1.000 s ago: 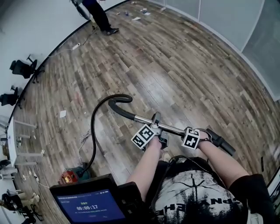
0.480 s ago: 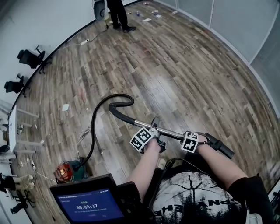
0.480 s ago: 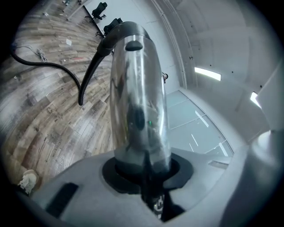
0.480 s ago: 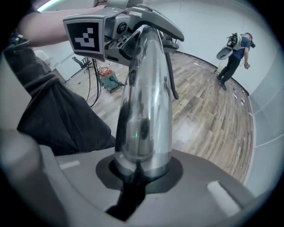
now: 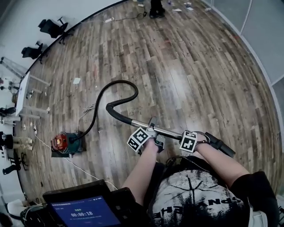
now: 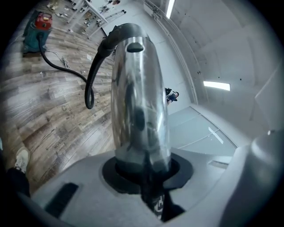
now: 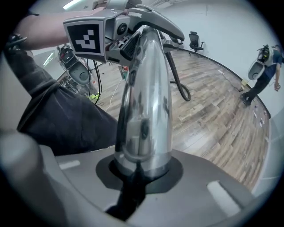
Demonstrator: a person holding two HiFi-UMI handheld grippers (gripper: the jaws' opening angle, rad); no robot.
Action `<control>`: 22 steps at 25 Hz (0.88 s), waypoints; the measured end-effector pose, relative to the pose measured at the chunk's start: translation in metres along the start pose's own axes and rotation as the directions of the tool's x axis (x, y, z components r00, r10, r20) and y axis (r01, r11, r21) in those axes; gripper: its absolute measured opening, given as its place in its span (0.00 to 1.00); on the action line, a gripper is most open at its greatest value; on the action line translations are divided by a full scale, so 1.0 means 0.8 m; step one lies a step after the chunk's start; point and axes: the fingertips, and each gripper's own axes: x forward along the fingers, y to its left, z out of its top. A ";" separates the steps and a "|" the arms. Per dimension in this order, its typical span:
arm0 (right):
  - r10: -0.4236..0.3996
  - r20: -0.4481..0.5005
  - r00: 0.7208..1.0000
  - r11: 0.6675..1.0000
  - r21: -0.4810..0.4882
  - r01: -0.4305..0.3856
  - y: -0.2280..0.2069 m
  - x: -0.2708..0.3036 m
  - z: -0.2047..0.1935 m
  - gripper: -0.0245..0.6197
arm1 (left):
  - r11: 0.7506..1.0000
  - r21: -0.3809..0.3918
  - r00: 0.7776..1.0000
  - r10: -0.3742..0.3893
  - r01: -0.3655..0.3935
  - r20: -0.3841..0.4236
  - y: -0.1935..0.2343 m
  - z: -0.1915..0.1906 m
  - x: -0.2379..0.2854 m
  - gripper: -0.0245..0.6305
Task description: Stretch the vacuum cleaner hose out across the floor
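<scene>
A shiny metal tube (image 5: 171, 132) runs across the head view, level above the wood floor, with a black grip (image 5: 219, 145) at its right end. My left gripper (image 5: 154, 133) is shut on the tube; its jaws have just been closing round it. My right gripper (image 5: 201, 138) is shut on the tube further right. The black hose (image 5: 95, 111) leaves the tube's left end, loops back and runs down to the red and teal vacuum cleaner (image 5: 62, 143). In the left gripper view the tube (image 6: 137, 97) fills the middle, with the hose (image 6: 93, 75) and the vacuum cleaner (image 6: 37, 26) beyond.
A person (image 5: 156, 6) stands at the far wall, also seen as a person (image 7: 262, 71) in the right gripper view. Office chairs (image 5: 51, 26) and desks line the left wall. A paper scrap (image 5: 76, 80) and a thin white cord lie on the floor. A screen (image 5: 84, 215) hangs at my chest.
Both grippers have swung sideways with the tube. The hose loop has opened wider, and the vacuum cleaner now lies higher in the head view. The far person has shifted right in the picture.
</scene>
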 end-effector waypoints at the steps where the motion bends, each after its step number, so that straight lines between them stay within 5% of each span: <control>1: 0.016 -0.003 1.000 1.000 -0.014 -0.016 0.000 -0.002 0.003 0.13 | 1.000 -0.009 1.000 0.009 -0.009 0.018 0.000 0.005 -0.002 0.15; 8: 0.067 0.020 0.998 0.996 -0.058 -0.066 -0.002 -0.003 0.005 0.13 | 1.000 0.002 0.997 0.016 -0.016 0.078 -0.010 0.009 -0.011 0.15; 22: 0.072 0.032 0.997 0.989 -0.133 -0.067 0.064 -0.028 -0.063 0.13 | 1.000 0.009 0.987 0.005 -0.007 0.162 -0.032 -0.070 -0.083 0.15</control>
